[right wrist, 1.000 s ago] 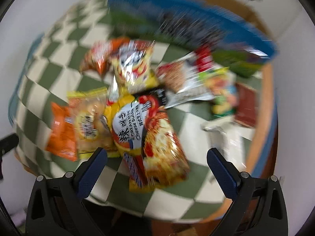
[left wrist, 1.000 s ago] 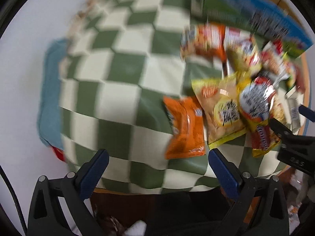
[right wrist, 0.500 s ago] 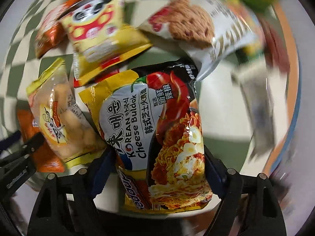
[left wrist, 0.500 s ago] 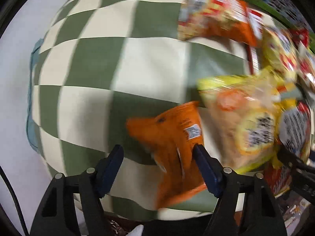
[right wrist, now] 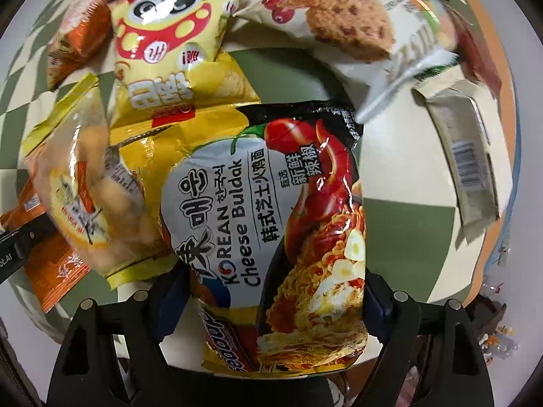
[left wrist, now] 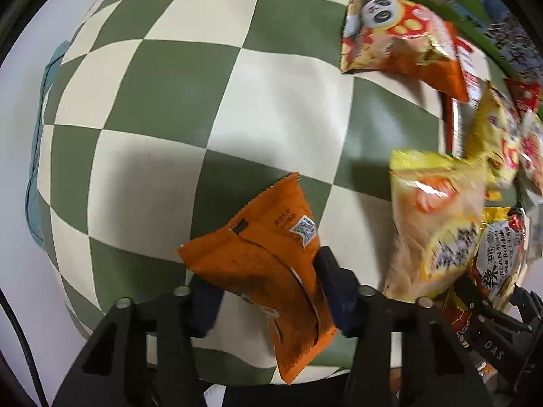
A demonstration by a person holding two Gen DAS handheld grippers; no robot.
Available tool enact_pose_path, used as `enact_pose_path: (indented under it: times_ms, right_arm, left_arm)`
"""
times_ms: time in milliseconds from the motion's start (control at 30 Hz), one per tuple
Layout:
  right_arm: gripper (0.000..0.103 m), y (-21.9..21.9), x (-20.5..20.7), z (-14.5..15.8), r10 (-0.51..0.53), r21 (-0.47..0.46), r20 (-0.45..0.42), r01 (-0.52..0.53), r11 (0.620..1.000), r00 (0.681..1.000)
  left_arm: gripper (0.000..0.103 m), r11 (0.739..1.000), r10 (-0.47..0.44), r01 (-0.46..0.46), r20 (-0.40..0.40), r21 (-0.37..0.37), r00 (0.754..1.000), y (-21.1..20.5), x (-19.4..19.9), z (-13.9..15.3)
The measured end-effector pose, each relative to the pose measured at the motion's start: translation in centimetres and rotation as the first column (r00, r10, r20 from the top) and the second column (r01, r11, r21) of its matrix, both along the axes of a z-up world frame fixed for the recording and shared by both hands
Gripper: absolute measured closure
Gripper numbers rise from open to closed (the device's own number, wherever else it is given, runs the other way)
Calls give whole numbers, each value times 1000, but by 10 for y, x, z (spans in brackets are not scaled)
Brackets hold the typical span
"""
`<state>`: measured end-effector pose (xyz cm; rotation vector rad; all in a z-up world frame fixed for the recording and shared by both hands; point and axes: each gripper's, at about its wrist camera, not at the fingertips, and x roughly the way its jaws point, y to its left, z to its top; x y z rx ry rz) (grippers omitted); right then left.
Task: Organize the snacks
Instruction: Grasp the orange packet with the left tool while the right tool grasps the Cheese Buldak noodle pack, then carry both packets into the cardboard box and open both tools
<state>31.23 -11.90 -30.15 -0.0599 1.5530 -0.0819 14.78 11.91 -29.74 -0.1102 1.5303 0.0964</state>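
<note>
Both grippers are pinching snack packets on the checked cloth (left wrist: 176, 108).

The left gripper (left wrist: 268, 288), its jaws having just been closing, is squeezing the orange packet (left wrist: 268, 264) near the cloth's front edge. The right gripper (right wrist: 271, 302), jaws fairly wide, is clasping the noodle packet (right wrist: 271, 224) by both sides. Beyond the noodle packet are lying a yellow panda bag (right wrist: 169, 51) and a cookie packet (right wrist: 353, 30); left of it, a puffs bag (right wrist: 85, 183).

cloth: green and cream checkered tablecloth (left wrist: 176, 108), kinda rumpled | under it: blue-grey edge (left wrist: 34, 183) peeking out at the left | beyond: plain white floor (left wrist: 20, 108)
</note>
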Motion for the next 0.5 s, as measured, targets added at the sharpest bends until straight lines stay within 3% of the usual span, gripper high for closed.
enact_pose_path:
  times_ms: [167, 300, 433, 500]
  right_arm:
    - [17, -23, -37, 2, -42, 51, 5, 42, 998, 999]
    - [17, -30, -57, 22, -92, 126, 41, 86, 988, 995]
    - [17, -44, -73, 43, -133, 218, 94, 110, 970, 987]
    - [17, -55, -76, 60, -155, 270, 123, 117, 956, 980]
  left_arm:
    - [62, 1000, -27, 27, 31, -13, 999, 1, -5, 23]
    - [63, 997, -64, 66, 63, -34, 996, 1, -15, 44]
    - [64, 992, -81, 91, 116, -86, 990, -14, -3, 87]
    - [64, 986, -93, 114, 165, -121, 982, -14, 5, 124]
